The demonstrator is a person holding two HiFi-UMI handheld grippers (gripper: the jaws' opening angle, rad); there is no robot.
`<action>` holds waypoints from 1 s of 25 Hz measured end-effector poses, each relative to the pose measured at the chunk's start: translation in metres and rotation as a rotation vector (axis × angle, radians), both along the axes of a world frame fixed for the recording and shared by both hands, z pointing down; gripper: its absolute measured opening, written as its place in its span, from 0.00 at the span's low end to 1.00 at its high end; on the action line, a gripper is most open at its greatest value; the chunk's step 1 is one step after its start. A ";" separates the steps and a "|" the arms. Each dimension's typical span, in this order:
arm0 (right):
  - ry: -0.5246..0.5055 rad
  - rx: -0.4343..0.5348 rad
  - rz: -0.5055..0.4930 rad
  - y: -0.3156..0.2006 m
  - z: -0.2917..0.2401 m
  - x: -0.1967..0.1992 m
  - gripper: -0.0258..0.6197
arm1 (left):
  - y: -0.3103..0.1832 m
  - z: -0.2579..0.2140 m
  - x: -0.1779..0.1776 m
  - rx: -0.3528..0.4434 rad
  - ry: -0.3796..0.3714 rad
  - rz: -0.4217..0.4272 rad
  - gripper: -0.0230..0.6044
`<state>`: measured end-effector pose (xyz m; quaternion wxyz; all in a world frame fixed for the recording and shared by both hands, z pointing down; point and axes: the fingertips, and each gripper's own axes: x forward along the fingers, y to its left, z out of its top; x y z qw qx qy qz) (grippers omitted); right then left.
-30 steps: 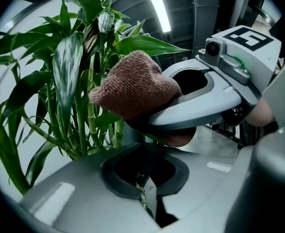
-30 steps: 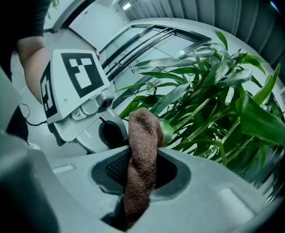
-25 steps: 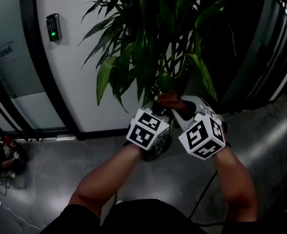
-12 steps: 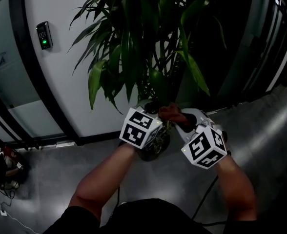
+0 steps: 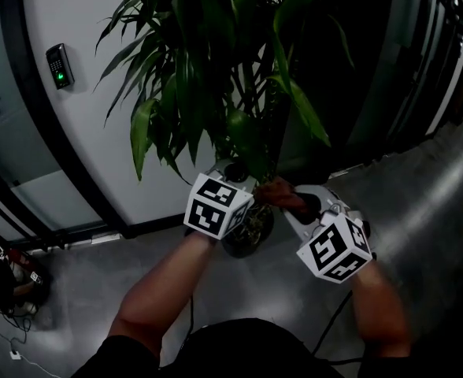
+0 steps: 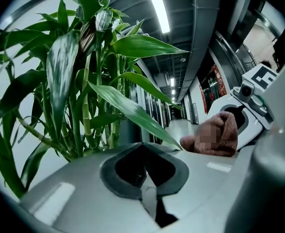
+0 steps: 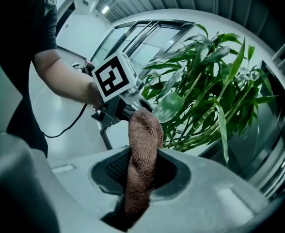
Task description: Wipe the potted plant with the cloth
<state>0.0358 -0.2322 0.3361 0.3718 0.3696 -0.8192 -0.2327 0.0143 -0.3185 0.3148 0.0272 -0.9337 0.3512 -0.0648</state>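
One cloth (image 7: 143,130) pinched in right claw (image 7: 138,177); left claw (image 6: 146,188) closed.

Colours, this moment.
I log the cloth (image 7: 141,149) as reddish-brown, nubby weave; potted plant (image 5: 216,77) leaves glossy green; marker cubes (image 5: 216,205) black squares on white; floor (image 5: 82,290) grey.

A white curved wall panel (image 5: 98,172) stands beside a black vertical frame strip (image 5: 38,101) and carries a small dark access reader with 1 green light (image 5: 58,65). Below lies a glossy grey floor (image 5: 428,203), with tangled cables (image 5: 3,290) at the left. A long ceiling strip light (image 6: 157,6) glows overhead
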 end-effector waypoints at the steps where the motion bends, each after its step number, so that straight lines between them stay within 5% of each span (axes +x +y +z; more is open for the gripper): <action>1: -0.016 0.025 0.005 -0.003 -0.009 0.000 0.15 | -0.002 -0.002 0.000 0.005 -0.001 -0.001 0.06; 12: -0.135 0.234 0.021 -0.042 -0.091 -0.036 0.14 | 0.001 0.000 0.000 -0.003 0.025 -0.011 0.06; 17: -0.150 0.217 0.015 -0.077 -0.120 -0.057 0.15 | 0.000 0.004 0.000 -0.008 0.036 -0.021 0.06; 25: -0.004 0.155 -0.008 -0.098 -0.102 -0.067 0.15 | 0.000 -0.004 -0.002 0.018 0.045 -0.027 0.06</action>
